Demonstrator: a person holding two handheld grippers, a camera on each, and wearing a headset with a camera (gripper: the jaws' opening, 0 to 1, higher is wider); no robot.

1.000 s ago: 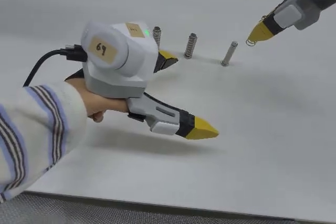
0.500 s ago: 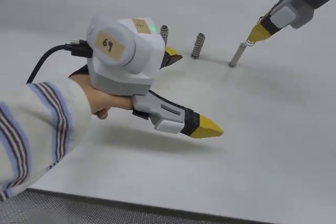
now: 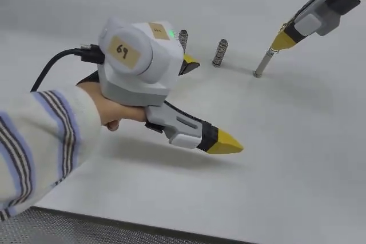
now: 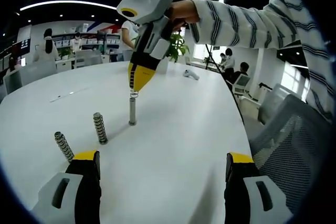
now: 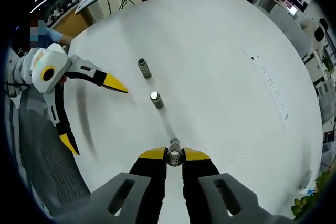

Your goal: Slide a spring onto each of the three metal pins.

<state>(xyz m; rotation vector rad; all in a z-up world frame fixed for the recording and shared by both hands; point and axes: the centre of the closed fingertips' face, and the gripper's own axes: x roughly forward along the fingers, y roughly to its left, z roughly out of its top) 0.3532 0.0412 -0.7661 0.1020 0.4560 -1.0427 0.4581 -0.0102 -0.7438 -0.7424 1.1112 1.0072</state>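
Between the jaws of the right gripper (image 5: 174, 154), clenched on it, the spring (image 5: 174, 158) sits at the top of the bare pin (image 3: 263, 64) just ahead of them. If the coil meets the pin off-axis, it could catch on the rim, buckle and spring free. The left gripper (image 4: 163, 157) hangs released, jaws wide, two loaded pins (image 4: 100, 127) ahead of its left jaw.

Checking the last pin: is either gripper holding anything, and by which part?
The right gripper holds a spring, pinched across its coils between the fingers, at the top of the bare pin. The left gripper is open, holding nothing.
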